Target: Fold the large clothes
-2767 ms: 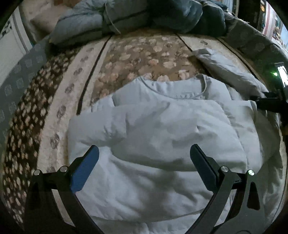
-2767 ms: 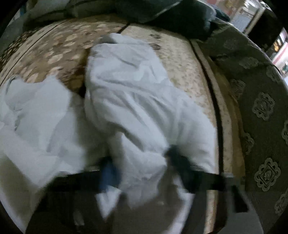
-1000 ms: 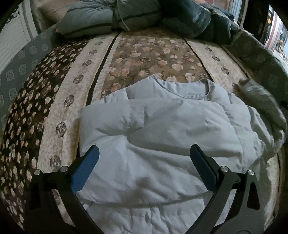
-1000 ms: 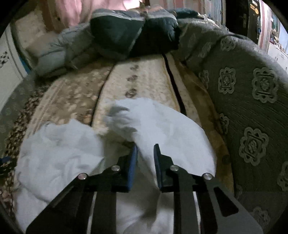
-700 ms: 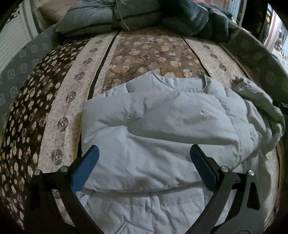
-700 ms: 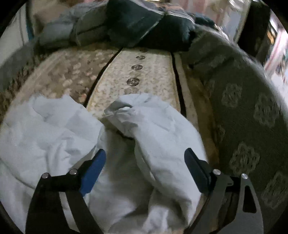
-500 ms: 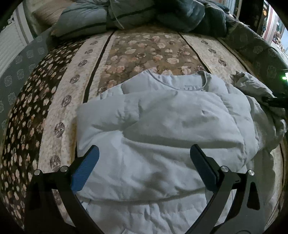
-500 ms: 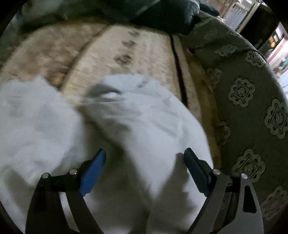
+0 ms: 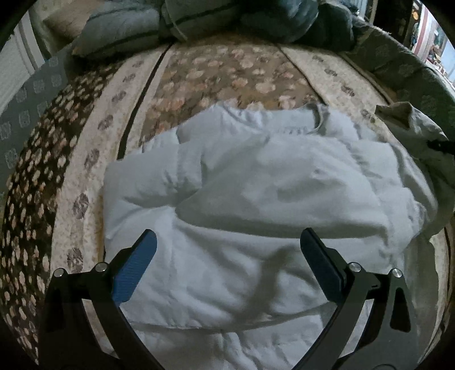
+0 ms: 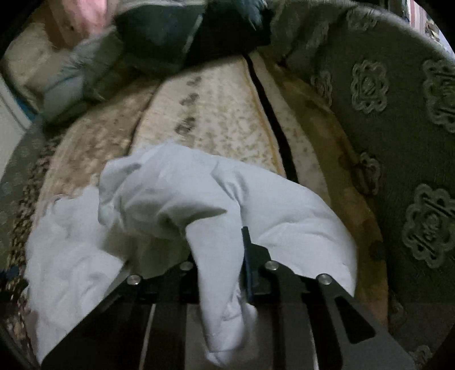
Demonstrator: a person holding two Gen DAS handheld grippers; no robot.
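A pale blue padded jacket [image 9: 256,182] lies on the bed, collar away from me, with one sleeve folded across its chest. My left gripper [image 9: 227,234] hovers open above its lower half, blue pads wide apart and nothing between them. In the right wrist view the other sleeve [image 10: 176,187] bunches up from the bed. My right gripper [image 10: 219,244] is closing its jaws on a fold of that sleeve, and the pads press on the cloth. The left wrist view shows the same sleeve [image 9: 409,125] raised at the right edge.
The bed has a floral striped cover [image 9: 216,74]. Folded dark and grey quilts [image 9: 256,20] are piled at its far end. A grey-green patterned blanket [image 10: 398,119] runs along the right side. A white cabinet [image 9: 14,62] stands at the far left.
My right gripper opened wide, dropped onto the sleeve and shut on a fold of it. The sleeve end now stands lifted at the jacket's right side. The left gripper barely moved.
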